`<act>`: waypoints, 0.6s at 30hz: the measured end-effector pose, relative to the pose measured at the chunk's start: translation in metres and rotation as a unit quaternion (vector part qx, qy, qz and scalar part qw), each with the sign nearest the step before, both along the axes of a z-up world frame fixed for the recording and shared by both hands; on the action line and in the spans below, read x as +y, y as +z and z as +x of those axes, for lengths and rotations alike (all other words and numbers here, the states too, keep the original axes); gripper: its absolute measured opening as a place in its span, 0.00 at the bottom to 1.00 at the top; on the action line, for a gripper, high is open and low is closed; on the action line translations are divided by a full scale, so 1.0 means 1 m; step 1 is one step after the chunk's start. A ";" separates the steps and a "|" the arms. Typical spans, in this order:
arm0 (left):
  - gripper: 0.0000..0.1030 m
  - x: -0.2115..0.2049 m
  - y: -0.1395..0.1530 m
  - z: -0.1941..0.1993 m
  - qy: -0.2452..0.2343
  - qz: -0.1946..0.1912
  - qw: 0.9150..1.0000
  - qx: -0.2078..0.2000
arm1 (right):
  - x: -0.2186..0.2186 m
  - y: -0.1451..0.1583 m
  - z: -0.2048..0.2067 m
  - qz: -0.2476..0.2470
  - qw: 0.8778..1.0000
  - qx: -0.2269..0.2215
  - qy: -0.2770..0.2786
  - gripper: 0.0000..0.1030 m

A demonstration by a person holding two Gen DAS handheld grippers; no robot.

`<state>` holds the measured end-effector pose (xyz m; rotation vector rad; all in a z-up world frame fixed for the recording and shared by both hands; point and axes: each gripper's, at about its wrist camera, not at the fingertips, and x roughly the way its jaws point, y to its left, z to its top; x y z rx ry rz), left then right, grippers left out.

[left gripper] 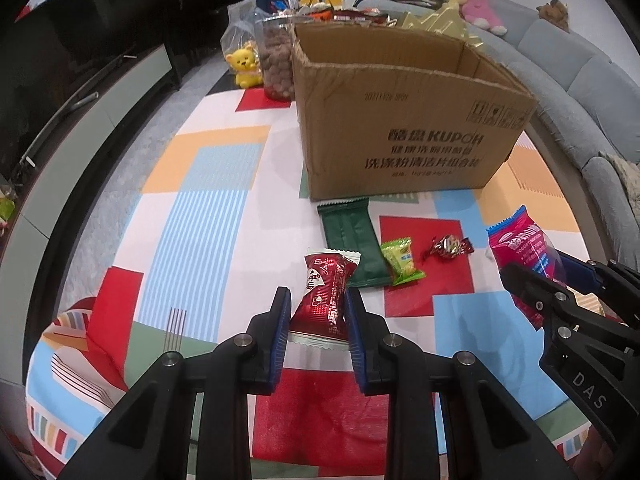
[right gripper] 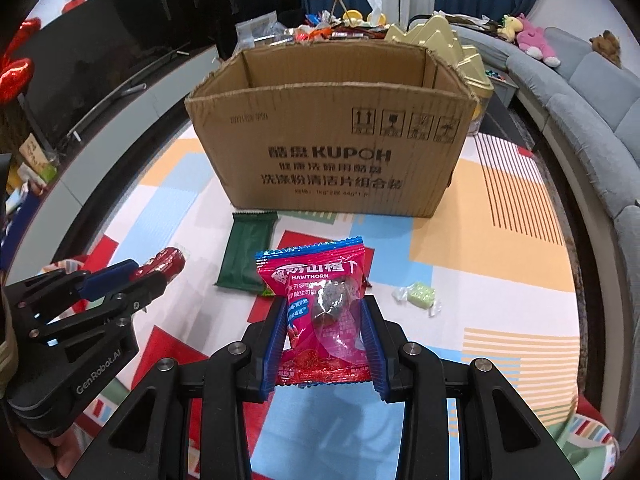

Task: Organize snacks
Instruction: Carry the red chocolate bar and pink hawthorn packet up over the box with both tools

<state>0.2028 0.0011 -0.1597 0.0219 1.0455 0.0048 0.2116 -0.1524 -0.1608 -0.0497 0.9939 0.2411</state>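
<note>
My left gripper [left gripper: 318, 300] is shut on a red snack packet [left gripper: 326, 296], held above the tablecloth. It also shows at the left of the right wrist view [right gripper: 156, 272]. My right gripper [right gripper: 326, 312] is shut on a pink hawthorn snack bag [right gripper: 324, 304]; in the left wrist view that bag [left gripper: 524, 248] sits at the right. An open cardboard box [left gripper: 404, 120] stands ahead of both grippers [right gripper: 332, 140]. On the cloth in front of it lie a dark green bar wrapper [left gripper: 352, 240], a light green candy [left gripper: 402, 260] and a red foil candy [left gripper: 450, 246].
A patterned tablecloth [left gripper: 208, 184] covers the table. Behind the box are a jar of brown balls [left gripper: 276, 60], a yellow bear toy [left gripper: 244, 66], loose snacks and a gold box [right gripper: 448, 40]. A pale green wrapped candy [right gripper: 420, 294] lies to the right. A grey sofa [right gripper: 580, 92] curves on the right.
</note>
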 end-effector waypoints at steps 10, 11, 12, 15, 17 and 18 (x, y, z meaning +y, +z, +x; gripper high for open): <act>0.27 -0.003 0.017 0.002 -0.004 -0.001 1.000 -0.015 | -0.004 0.020 0.002 0.009 1.000 -0.022 -0.006 0.37; 0.27 -0.003 0.018 0.003 -0.004 -0.001 1.000 -0.016 | -0.005 0.023 0.003 0.010 1.000 -0.025 -0.008 0.37; 0.27 -0.003 0.020 0.003 -0.004 -0.001 1.000 -0.018 | -0.005 0.024 0.003 0.010 1.000 -0.026 -0.008 0.37; 0.27 -0.004 0.025 0.004 -0.006 -0.002 1.000 -0.022 | -0.007 0.029 0.004 0.009 0.999 -0.031 -0.010 0.37; 0.27 -0.005 0.028 0.006 -0.006 -0.003 1.000 -0.024 | -0.009 0.032 0.006 0.009 0.999 -0.034 -0.011 0.37; 0.27 -0.005 0.030 0.006 -0.006 -0.004 1.000 -0.025 | -0.010 0.034 0.007 0.009 0.999 -0.036 -0.013 0.37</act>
